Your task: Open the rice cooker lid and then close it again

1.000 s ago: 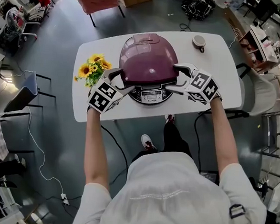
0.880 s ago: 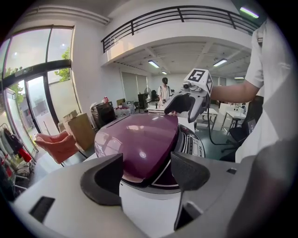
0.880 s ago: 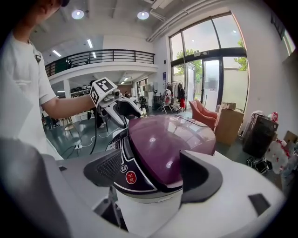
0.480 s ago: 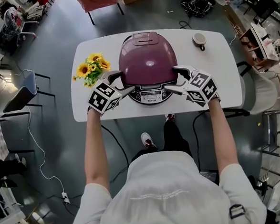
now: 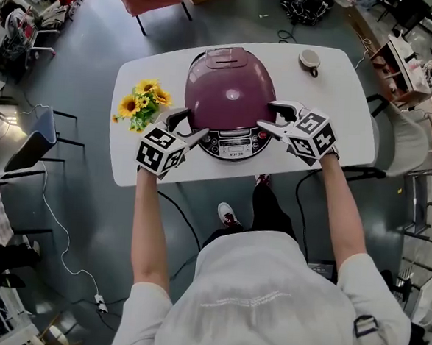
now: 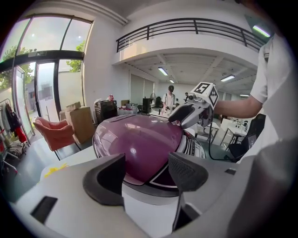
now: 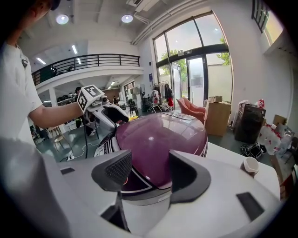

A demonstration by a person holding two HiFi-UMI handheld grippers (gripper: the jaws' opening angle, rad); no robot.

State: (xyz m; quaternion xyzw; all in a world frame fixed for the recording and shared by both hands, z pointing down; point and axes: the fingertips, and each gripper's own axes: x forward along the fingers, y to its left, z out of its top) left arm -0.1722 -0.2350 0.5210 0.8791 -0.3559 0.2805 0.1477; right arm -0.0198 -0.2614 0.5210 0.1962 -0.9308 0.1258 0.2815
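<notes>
The rice cooker [image 5: 229,95] sits on the desk [image 5: 339,103] between the two pairs of fingers, its purple lid [image 5: 229,84] fully down; the control panel [image 5: 234,143] lies inboard of both sets of tips, on the person's side.

The left gripper [image 5: 190,126] hovers at the cooker's front corner; its fingers [image 6: 186,172] are closing with nothing pinched, the cooker's rim just beyond them. The right gripper [image 5: 268,115] mirrors it at the other front corner; its fingers [image 7: 111,174] are closing too, narrower than the left pair, and equally bare.

The step in hand looks like the approach to opening. To do it well, one pair should probably steady the body low down while the other seeks the lid's front edge or latch; which spot releases it I cannot tell. Lift gently so the cooker does not slide away from the fingertips.
</notes>
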